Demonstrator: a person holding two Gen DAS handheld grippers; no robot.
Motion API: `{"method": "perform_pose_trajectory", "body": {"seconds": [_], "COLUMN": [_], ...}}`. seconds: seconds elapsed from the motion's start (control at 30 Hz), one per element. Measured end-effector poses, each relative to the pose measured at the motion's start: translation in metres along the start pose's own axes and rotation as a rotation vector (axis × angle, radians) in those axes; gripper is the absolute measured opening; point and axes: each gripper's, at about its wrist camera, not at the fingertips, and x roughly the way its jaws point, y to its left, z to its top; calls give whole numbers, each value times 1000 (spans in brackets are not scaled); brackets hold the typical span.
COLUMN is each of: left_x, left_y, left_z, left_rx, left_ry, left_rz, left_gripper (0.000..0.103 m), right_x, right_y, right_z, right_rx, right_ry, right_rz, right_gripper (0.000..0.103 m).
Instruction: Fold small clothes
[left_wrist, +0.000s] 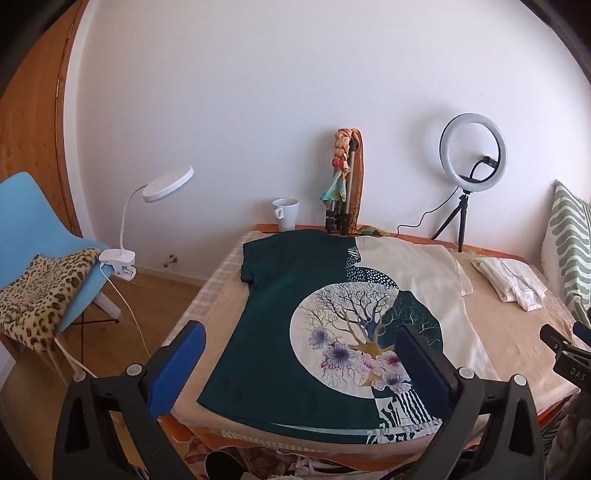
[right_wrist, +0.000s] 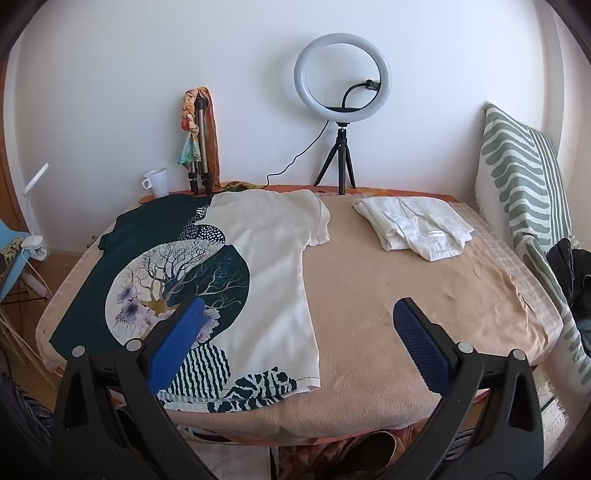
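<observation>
We've got the half teal, half cream tree-print cotton t-shirt (right_wrist: 221, 266) lying flat on the beige-blanketed surface (right_wrist: 388, 295), hem toward us, w/ the left gripper (left_wrist: 299, 354) and right gripper (right_wrist: 295, 332) both hovering above it, jaws released, nothing held. Risks as we judge them: pinching blanket along w/ the hem, so the fold drags the cover; uneven grabs, so the fold skews; a wide sweep could nudge the folded white shirt (right_wrist: 413, 229) nearby or the white ceramic mug (right_wrist: 157, 181) at the back edge.
</observation>
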Motion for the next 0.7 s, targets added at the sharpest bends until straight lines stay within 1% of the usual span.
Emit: {"method": "perform_pose_trajectory", "body": {"seconds": [0.03,0.07,0.27,0.33,0.53,0.6,0.7], "left_x": [0,0,-2,-1,-3,-3,-3], "left_y": [0,0,2,-7,-9,-6,-6], "left_z": [0,0,4,-5,-9,2,2], "left_rx": [-3,1,7,6,14,2,-1], "left_ry": [2,0,-18,-21,-33,-20,-16], "left_rz": [-7,-6,0,8,17,12,8], "left_gripper": [103,103,103,103,103,103,103], "right_x": [1,-1,-1,-3,-3,-2,-2], "right_y": [0,0,-1,-2,1,-2,-2], "right_z": [0,0,0,-2,3,2,2], "right_rx": [0,-1,3,6,12,13,19], "right_ry": [0,-19,-14,-15,-16,-16,-17], "right_rz": [-1,1,1,4,6,7,8], "right_gripper": [103,103,103,103,103,103,103]}}
